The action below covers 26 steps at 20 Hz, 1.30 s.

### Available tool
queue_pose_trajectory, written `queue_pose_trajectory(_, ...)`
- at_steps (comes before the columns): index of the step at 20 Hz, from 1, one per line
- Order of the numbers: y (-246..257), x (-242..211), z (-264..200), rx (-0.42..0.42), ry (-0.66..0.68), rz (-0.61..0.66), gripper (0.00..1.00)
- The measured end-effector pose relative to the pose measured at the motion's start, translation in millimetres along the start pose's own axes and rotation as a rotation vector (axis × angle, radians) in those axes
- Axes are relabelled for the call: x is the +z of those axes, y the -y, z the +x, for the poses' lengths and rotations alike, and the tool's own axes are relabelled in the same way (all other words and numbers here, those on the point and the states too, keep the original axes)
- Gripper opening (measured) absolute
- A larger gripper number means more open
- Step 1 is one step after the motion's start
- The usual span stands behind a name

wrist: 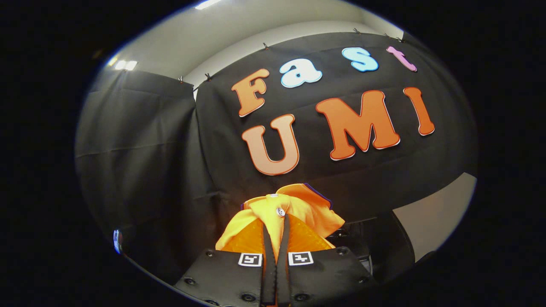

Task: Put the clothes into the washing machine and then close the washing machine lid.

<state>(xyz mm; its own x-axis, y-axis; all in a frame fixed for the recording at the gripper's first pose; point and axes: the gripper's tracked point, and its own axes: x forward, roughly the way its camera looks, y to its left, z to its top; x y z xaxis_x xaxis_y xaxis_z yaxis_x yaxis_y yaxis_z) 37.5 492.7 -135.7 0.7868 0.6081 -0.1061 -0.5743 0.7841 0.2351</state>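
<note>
Yellow garment [294,209], a shirt-like piece with a white button [280,212] and a dark-trimmed edge, is bunched up at the gripper [276,226], and we see the two fingers pressed nearly together with a fold of the cloth pinched between them, so the gripper is clenched on it. The rest of the garment spreads out on both sides of the fingers and rises just beyond their tips, the button sitting right at the tips. Behind the garment hangs the black cloth wall [140,140] of the booth, well apart from it. Right of the garment and lower, we make out a dark rounded body [375,243] that we cannot identify, with a pale surface [435,213] beyond it. The gripper points forward toward the wall, held up off any surface.
</note>
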Motion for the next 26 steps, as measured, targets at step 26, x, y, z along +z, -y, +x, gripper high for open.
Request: queue_pose_trajectory(26, 66, -205, 78, -0.208, -0.299, 0.036, 0.09)
